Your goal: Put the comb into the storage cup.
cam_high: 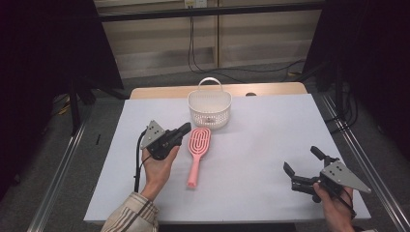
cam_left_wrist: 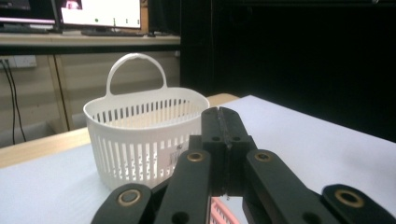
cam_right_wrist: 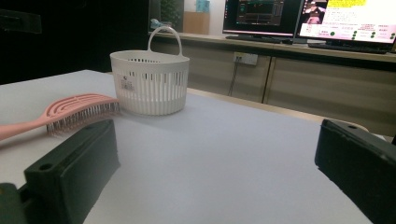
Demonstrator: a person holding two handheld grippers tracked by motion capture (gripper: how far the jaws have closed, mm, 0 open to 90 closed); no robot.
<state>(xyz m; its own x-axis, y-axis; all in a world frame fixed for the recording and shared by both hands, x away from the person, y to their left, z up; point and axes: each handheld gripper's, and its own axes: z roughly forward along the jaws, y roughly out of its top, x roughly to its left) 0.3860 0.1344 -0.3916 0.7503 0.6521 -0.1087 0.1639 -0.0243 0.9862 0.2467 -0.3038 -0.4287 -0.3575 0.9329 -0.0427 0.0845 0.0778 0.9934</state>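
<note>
While the left gripper (cam_high: pixel 183 129) hangs just beside the head of the pink hairbrush (cam_high: pixel 197 153), its jaws are pressed flat together with nothing between them, as the left gripper view shows plainly, so the brush isn't held at all. It lies flat on the white table (cam_high: pixel 261 145), bristles down, head toward the white basket (cam_high: pixel 209 109) and close to its wall, handle pointing back at the person. Over on the other side, the right gripper (cam_high: pixel 302 166) sits well apart from everything, jaws spread wide and empty. Now, the risks as I read them: if that closed left tip pushes in as it is, it'll shove the brush sideways or knock the head into the basket, and the basket looks light enough to skate off across the smooth sheet. The jaws would need to open before any grab. A pinch on the wide, curved head could slip or tip the brush over; the slim handle looks the safer bite. And lifting it from one end, the long brush may swing and catch the rim or the basket's upright handle going in.
</note>
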